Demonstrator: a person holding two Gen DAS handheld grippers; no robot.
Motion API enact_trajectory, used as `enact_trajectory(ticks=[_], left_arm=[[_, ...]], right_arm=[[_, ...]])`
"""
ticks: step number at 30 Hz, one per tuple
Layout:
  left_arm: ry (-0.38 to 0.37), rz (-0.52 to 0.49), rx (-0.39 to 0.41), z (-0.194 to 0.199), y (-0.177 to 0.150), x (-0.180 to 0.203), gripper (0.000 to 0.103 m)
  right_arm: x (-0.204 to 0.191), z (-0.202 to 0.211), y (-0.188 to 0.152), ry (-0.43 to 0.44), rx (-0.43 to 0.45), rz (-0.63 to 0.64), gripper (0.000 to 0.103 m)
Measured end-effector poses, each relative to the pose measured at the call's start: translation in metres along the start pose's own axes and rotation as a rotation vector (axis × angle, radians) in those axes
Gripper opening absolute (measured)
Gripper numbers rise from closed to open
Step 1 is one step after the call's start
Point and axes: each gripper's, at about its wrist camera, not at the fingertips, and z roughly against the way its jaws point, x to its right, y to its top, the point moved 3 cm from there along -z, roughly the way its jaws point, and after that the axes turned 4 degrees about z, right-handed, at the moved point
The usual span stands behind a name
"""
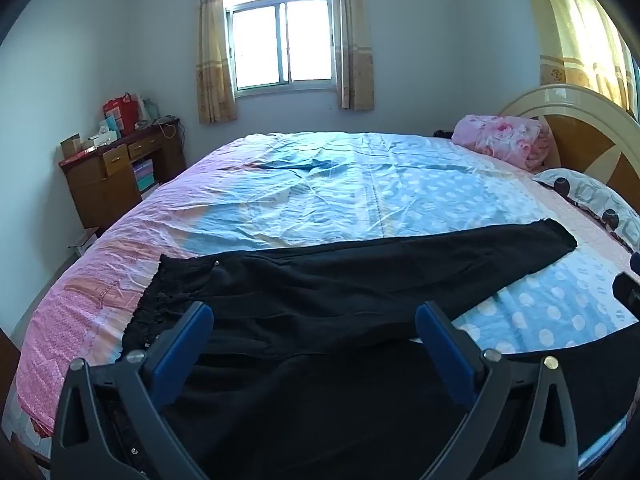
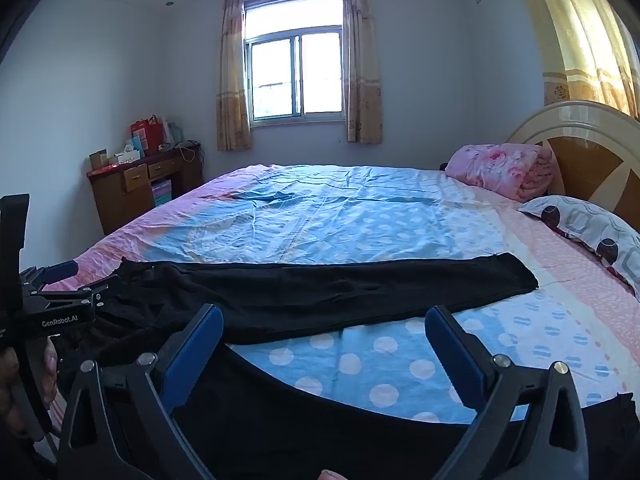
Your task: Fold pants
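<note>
Fingers of the left gripper and right gripper are spread wide, empty, above black pants laid flat across the bed. Beyond, a crooked fold is risked if only one layer is pinched.

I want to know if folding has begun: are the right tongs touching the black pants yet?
Apart. The right wrist view shows the right tongs wide open, nothing between the pads, raised above the bed; the black pants lie flat beyond them.
</note>
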Motion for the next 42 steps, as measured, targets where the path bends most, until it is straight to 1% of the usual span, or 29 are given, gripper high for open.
enact_trajectory(ticks=[42], left_arm=[[0.016, 0.013, 0.023, 0.0089, 0.004, -0.0096, 0.103]], right_arm=[[-0.0003, -0.0027, -0.0032, -0.009, -0.002, 0.005, 0.102]])
